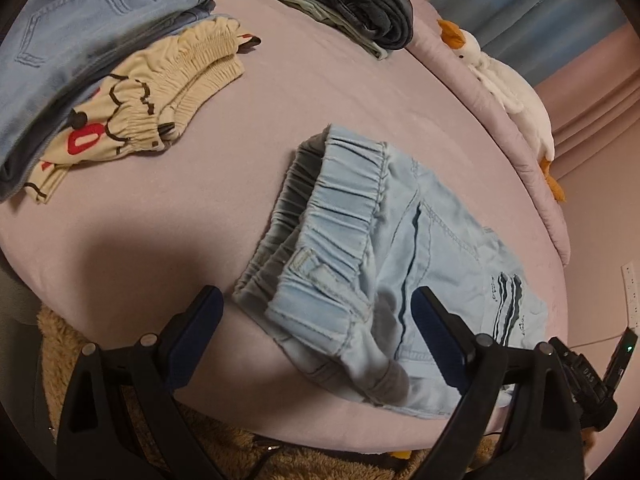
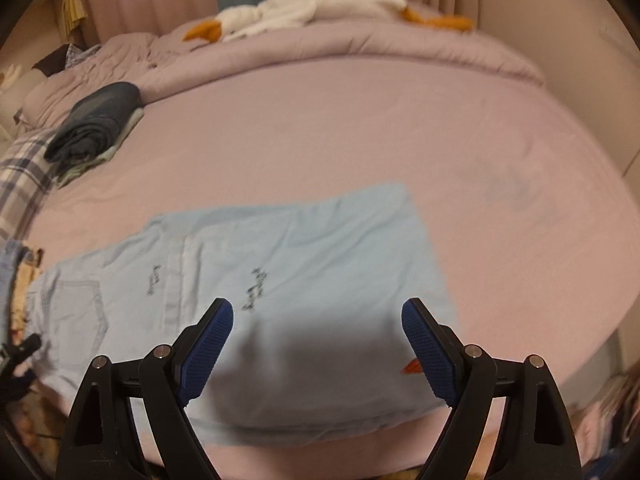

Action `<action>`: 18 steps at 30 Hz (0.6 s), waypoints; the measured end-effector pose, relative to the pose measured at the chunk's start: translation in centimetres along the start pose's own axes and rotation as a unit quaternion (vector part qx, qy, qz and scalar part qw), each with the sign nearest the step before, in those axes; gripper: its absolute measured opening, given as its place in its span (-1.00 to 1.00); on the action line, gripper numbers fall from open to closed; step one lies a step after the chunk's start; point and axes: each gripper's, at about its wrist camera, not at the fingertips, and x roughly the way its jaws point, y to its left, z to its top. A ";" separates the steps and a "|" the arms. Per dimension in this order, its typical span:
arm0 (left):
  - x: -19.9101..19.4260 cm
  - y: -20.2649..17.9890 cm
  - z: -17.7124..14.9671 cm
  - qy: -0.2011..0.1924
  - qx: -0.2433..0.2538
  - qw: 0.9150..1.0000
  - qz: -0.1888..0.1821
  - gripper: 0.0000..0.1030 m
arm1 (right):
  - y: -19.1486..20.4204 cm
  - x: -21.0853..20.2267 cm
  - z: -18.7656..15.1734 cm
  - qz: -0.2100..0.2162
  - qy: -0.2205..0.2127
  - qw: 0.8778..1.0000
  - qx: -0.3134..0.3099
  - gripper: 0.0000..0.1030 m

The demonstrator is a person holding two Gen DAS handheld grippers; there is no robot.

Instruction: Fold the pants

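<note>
So both sets of jaws are spread wide and holding nothing right now. The left gripper hangs over the waistband end of the light blue pants, with the elastic band sitting between and just past its jaws, no pad pressing on cloth. The right gripper hovers over the leg end of the same pants, which lie flat ahead of its jaws on the pink bed.

Progress-wise, I'd say it's partway: the pants look already doubled lengthwise, legs stacked, and smoothed out pretty well. What's left is probably the crosswise fold, then onto a pile.

Further out from the left jaws there's a cream printed pair and a folded denim stack, plus a dark folded bundle up top, so some are done already. A plush goose lounges at the far edge.
</note>
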 end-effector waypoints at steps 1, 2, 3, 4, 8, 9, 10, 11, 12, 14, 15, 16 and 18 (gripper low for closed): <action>0.1 0.0 0.0 0.000 -0.001 1.000 -0.001 0.83 | -0.1 0.2 -0.1 0.005 0.005 1.000 0.008 0.68; 0.1 0.0 0.0 0.001 -0.001 1.000 -0.002 0.82 | -0.1 0.3 -0.2 0.010 0.009 1.000 0.013 0.68; 0.2 -0.1 0.1 0.002 -0.001 1.000 -0.003 0.78 | -0.1 0.3 -0.3 0.014 0.012 1.000 0.017 0.68; 0.2 -0.1 0.1 0.004 -0.001 1.000 -0.003 0.69 | 0.0 0.5 -0.5 0.017 0.016 1.000 0.020 0.68; 0.7 -0.8 0.3 0.005 0.017 1.000 0.010 0.52 | 0.4 0.7 -0.9 0.026 0.029 0.999 0.022 0.68; 0.9 -1.0 0.2 0.004 0.025 1.000 0.018 0.50 | 0.4 0.8 -0.9 0.026 0.030 0.999 0.022 0.68; 0.9 -1.1 0.1 0.004 0.029 0.999 0.022 0.45 | 0.5 0.8 -0.9 0.027 0.030 0.999 0.022 0.68; 0.9 -1.1 0.1 0.003 0.029 0.999 0.027 0.42 | 0.6 0.8 -0.9 0.027 0.031 0.999 0.022 0.68; 0.9 -1.1 0.1 0.002 0.028 0.999 0.030 0.36 | 0.6 0.8 -0.9 0.028 0.032 0.999 0.021 0.68; 0.9 -0.8 0.1 -0.001 0.019 0.999 0.036 0.21 | 0.5 0.9 -0.9 0.031 0.035 0.999 0.021 0.68; 0.8 -0.6 0.1 -0.003 0.010 0.999 0.035 0.17 | 0.6 0.9 -1.0 0.032 0.036 0.999 0.020 0.68; 0.7 -0.4 0.1 -0.004 0.001 0.999 0.033 0.13 | 0.6 1.0 -0.9 0.032 0.037 0.999 0.020 0.68; 0.6 -0.6 0.0 -0.006 -0.001 0.999 0.038 0.07 | 0.8 1.0 -0.9 0.034 0.037 0.999 0.018 0.68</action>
